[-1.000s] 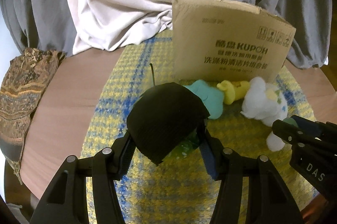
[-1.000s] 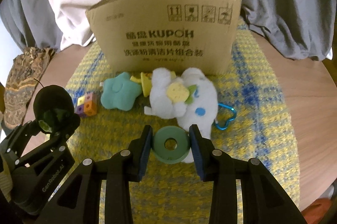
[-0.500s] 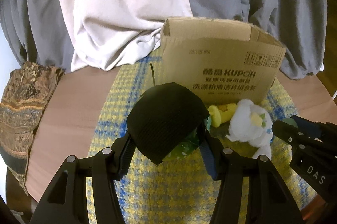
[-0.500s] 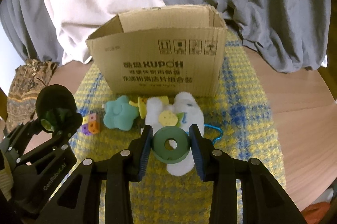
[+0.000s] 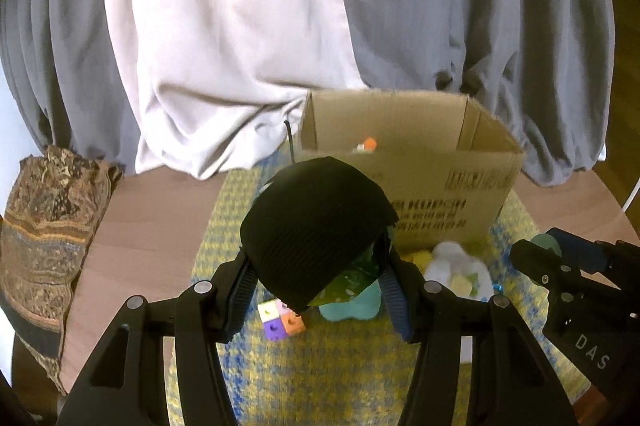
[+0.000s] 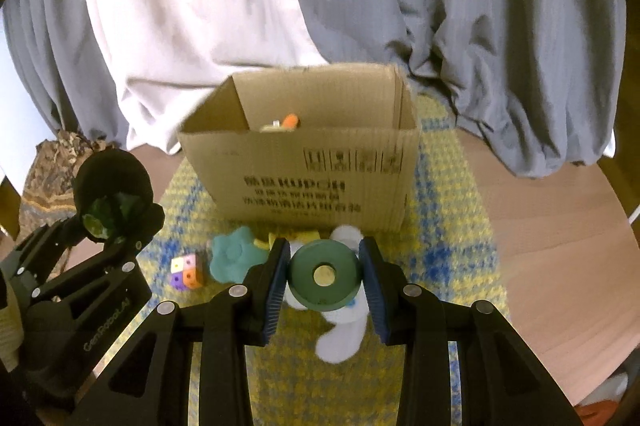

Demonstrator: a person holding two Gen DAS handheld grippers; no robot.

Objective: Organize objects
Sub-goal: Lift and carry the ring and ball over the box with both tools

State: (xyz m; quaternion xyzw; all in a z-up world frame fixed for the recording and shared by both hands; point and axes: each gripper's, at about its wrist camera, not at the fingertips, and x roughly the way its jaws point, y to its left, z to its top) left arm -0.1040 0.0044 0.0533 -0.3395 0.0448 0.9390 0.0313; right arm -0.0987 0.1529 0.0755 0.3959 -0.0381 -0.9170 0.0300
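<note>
Black ribbed pouch [image 5: 316, 226] is pinched in the left gripper [image 5: 316, 290]; the right gripper [image 6: 324, 274] clamps a green ring [image 6: 323, 276], both above the yellow mat [image 6: 448, 238] before the cardboard box [image 6: 304, 170].

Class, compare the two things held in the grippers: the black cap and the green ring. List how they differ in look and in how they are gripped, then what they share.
1. The black cap is ribbed, domed fabric; the green ring is a rigid disc with a central hole.
2. The cap bulges beyond the left gripper; the ring fits neatly within the right gripper.
3. The cap shows green patterned lining; the ring is a single colour.

Shared: both are clamped and held above the yellow-blue mat, near the cardboard box.
</note>
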